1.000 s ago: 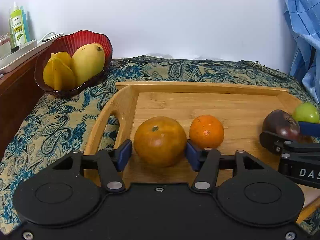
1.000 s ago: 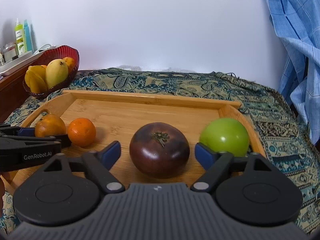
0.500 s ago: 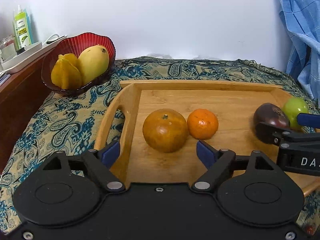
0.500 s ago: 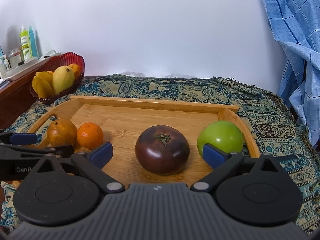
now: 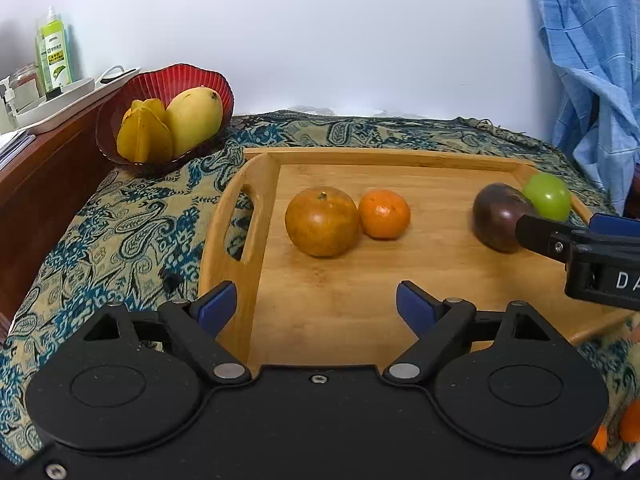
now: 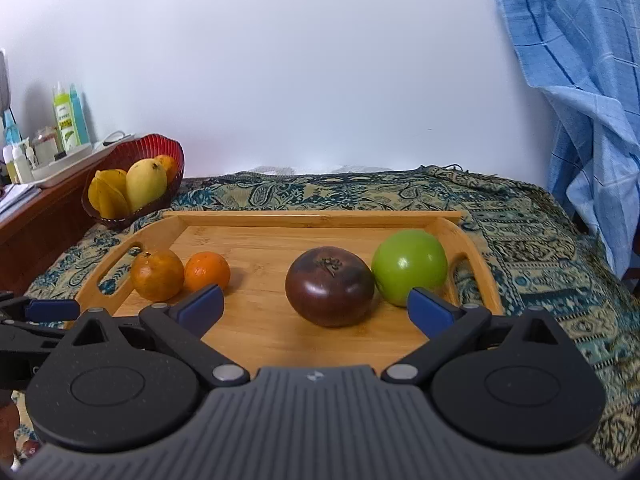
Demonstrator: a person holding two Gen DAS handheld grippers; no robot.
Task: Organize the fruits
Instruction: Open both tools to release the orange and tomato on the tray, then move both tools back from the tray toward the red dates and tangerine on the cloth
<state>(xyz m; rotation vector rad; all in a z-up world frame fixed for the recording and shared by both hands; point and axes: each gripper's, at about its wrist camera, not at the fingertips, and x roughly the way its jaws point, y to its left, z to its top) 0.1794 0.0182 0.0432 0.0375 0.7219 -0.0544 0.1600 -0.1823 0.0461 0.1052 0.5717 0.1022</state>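
Nearest to me, my left gripper has its jaws opening, nothing between the blue pads, which hang over the near left edge of the wooden tray. My right gripper is spread as wide as it goes and grips nothing; its right pad sits in front of the green fruit from this camera's angle, though I can't tell if it touches.

On the tray, four fruits sit in two pairs. On the left, the brownish orange touches the small bright orange. On the right, the dark purple fruit sits against the green one, near the tray's right handle.

Farther back on the left, off the tray, a red bowl rests on the patterned cloth, holding a starfruit and a mango. Behind that, bottles stand on a white tray on the wooden side unit. A blue checked cloth hangs at far right.
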